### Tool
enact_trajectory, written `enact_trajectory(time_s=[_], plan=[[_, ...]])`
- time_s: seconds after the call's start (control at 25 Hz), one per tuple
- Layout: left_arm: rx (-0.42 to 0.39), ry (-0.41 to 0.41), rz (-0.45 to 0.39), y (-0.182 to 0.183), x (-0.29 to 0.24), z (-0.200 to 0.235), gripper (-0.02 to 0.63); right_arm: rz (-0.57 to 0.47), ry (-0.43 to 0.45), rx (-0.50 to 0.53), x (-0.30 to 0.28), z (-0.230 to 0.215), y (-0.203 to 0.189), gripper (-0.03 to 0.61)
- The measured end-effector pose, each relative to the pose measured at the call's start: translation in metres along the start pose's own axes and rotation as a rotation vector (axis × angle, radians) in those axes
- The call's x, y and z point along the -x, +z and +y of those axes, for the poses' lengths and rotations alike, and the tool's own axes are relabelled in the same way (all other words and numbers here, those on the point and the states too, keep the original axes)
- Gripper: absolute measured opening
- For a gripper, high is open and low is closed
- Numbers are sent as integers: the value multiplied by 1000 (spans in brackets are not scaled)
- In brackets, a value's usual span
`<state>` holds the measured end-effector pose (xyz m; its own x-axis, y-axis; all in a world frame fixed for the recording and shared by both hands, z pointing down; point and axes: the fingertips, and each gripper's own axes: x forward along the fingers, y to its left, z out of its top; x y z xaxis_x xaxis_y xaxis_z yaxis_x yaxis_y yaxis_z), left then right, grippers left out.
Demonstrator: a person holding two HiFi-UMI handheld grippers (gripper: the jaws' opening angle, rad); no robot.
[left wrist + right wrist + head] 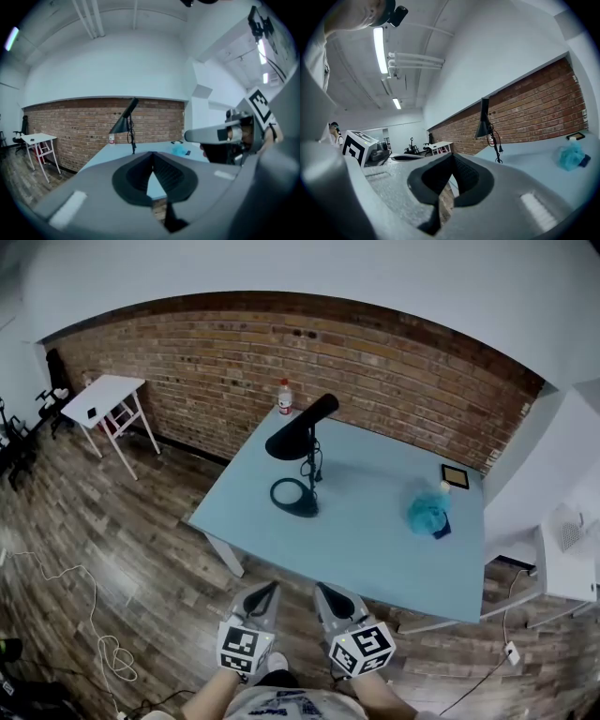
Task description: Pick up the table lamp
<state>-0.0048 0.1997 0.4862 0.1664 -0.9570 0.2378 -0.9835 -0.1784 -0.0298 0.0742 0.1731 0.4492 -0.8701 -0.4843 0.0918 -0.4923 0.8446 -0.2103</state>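
A black table lamp (309,463) is seen upright on the light blue rectangular table (375,531), set in the table's left half, nearer the red brick wall (206,371) than the near edge. It is made up of a flat ring-shaped base, a thin straight stem with a dark cord looped against it, and a cone-shaped shade on a slim tube. The stem's long axis is held vertical. The shade's tube is tilted, its narrow end raised up and to the right in the head view, while the wide mouth is aimed down and to the left.

A small clear bottle with a red label (285,397) is stood at the table's far corner; its contents cannot be made out. A crumpled teal bag (427,510) is lying toward the right side, with nothing visible inside.

The left gripper (267,592) and the right gripper (326,594) are held side by side over the wooden floor (112,559), short of the table's near edge, well apart from the lamp. Both pairs of jaws are pressed together, with nothing between them.
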Motion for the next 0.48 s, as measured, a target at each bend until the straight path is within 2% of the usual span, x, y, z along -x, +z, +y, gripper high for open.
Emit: enact_trajectory(time_s=[0.28,0.48], plan=[[14,-38,-12,6,-28,69,-9,-3,-67,12,-59,-6,13,-2],[41,-66,-16,6,-55,85,-9,3,-107,19,-81,-28,22,-2]])
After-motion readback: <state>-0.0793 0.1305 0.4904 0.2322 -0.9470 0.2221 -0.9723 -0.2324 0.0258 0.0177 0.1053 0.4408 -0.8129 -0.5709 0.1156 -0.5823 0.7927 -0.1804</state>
